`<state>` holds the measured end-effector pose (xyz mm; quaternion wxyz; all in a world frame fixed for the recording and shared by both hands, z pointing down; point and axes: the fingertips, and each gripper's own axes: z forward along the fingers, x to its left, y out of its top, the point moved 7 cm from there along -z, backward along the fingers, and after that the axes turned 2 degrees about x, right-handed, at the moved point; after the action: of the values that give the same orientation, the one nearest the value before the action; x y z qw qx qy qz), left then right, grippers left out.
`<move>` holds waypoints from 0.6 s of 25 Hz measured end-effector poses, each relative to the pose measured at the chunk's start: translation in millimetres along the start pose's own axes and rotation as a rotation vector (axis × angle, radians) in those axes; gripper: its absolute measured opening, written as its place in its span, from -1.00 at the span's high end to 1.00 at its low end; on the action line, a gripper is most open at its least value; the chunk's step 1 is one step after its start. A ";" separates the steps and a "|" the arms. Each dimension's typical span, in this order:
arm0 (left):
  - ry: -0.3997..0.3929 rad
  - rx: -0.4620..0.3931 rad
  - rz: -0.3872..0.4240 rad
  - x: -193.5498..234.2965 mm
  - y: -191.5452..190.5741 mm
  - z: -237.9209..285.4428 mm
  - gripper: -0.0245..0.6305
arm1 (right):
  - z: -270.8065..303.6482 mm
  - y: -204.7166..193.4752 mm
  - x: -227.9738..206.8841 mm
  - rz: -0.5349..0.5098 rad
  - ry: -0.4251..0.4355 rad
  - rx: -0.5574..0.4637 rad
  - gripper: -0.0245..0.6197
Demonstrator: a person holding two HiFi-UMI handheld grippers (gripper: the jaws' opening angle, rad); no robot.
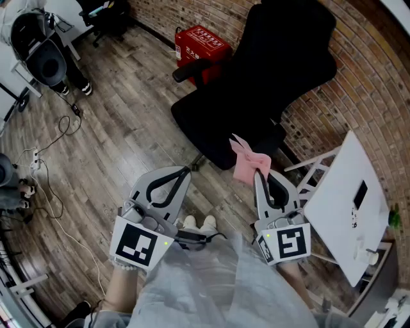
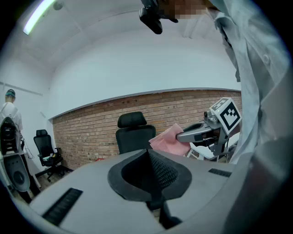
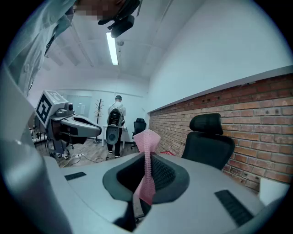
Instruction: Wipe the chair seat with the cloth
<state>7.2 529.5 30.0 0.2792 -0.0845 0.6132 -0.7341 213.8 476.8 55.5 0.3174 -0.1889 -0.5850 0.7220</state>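
— What are the claws like?
— The left claw [image 1: 186,170] and the right claw [image 1: 259,174] are grey shells lined with black ribbed padding, each narrowing to a tip.
— Any markings?
— Each has a white cube with black square markers: the left cube [image 1: 136,243] at seven o'clock in the head view, the right cube [image 1: 290,242] at five. A small green light glows beside each.
— Clothing?
— A pale grey shirt [image 1: 211,282] and white shoes [image 1: 198,223].

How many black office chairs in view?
2. One black office chair by the brick wall, straight ahead; a second black office chair far off, top left. More may be out of frame.
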 end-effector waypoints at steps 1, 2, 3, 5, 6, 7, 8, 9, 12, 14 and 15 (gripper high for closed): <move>-0.001 0.000 0.000 0.1 -0.3 0.6 0.87 | 0.5 -0.2 -0.3 0.000 -0.001 0.000 0.76; -0.002 0.000 0.001 0.2 -0.6 1.1 0.87 | 1.0 -0.4 -0.6 0.000 -0.001 0.000 0.76; -0.004 0.001 0.001 0.3 -0.8 1.5 0.87 | 1.4 -0.4 -0.7 0.000 -0.001 0.000 0.76; -0.005 0.002 0.000 0.0 -1.0 1.7 0.87 | 1.6 -0.3 -0.8 0.000 0.000 -0.001 0.76; -0.005 0.002 0.000 -0.4 -1.0 1.6 0.87 | 1.4 -0.4 -0.6 0.000 0.001 -0.002 0.76; -0.006 0.001 0.002 -0.9 -1.1 1.4 0.87 | 1.0 -0.7 -0.4 0.000 0.001 -0.002 0.76; -0.006 0.000 0.003 -1.6 -1.2 1.3 0.87 | 0.6 -1.1 -0.1 0.000 0.001 -0.003 0.76; -0.007 -0.002 0.004 -2.3 -1.6 1.3 0.87 | 0.2 -1.6 0.1 -0.001 0.001 -0.003 0.76; -0.007 -0.004 0.003 -3.4 -2.3 1.0 0.87 | -0.4 -2.9 0.8 -0.002 0.000 -0.003 0.76; -0.008 -0.006 0.005 -2.5 -2.3 0.4 0.87 | -0.1 -2.7 1.4 0.003 -0.005 -0.002 0.76; -0.009 -0.007 0.007 -1.7 -2.3 -0.1 0.87 | 0.1 -2.4 1.8 0.008 -0.009 -0.002 0.76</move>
<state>7.9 530.7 32.6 0.2841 -0.0867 0.6147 -0.7307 213.0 478.2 58.0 0.3117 -0.1886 -0.5864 0.7235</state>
